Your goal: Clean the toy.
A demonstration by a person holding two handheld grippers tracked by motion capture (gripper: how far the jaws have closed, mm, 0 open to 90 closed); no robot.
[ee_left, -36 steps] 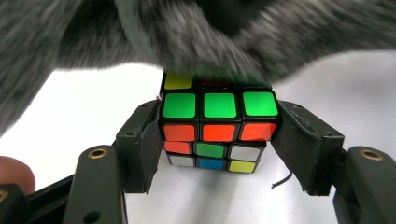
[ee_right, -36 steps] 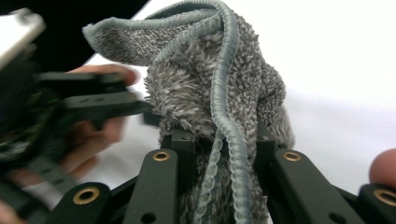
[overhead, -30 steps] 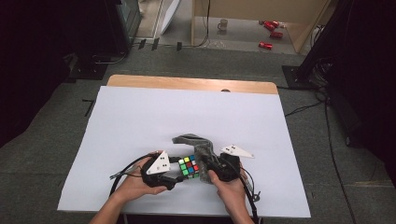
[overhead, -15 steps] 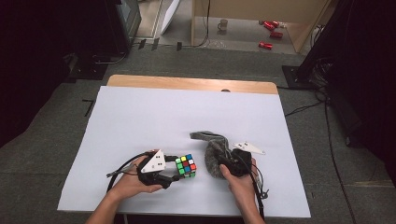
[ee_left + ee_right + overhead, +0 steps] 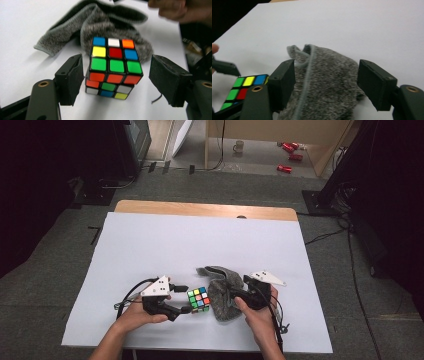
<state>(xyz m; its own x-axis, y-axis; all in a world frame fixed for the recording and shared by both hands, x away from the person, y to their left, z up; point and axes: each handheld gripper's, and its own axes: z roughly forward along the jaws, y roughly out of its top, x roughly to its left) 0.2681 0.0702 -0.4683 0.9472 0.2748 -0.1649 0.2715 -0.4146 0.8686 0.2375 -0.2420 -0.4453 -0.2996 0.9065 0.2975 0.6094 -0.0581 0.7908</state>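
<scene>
The puzzle cube (image 5: 113, 67) sits on the white table (image 5: 150, 250) near its front edge, and I judge it light, rigid and smooth-sided, so it should slip unless it is pinched squarely on two opposite flat faces, level with its middle layer. The grey cloth (image 5: 222, 292) just beside it, at the cube's 3 o'clock in the high view and touching or nearly touching it, looks soft, fuzzy and limp; it should bunch under any pinch, so a thick fold or its hemmed edge is the best place to take it. The left gripper (image 5: 185, 299) has its jaws apart, having just been opening, with the cube standing between them; in the left gripper view one pad (image 5: 72, 77) lies at the cube's 9 o'clock, seemingly just clear of it, the other at 3 o'clock well clear. The right gripper (image 5: 325, 82) also has its jaws apart, just opened further, straddling the cloth without pressing it, the cloth lying at its 12 o'clock.
</scene>
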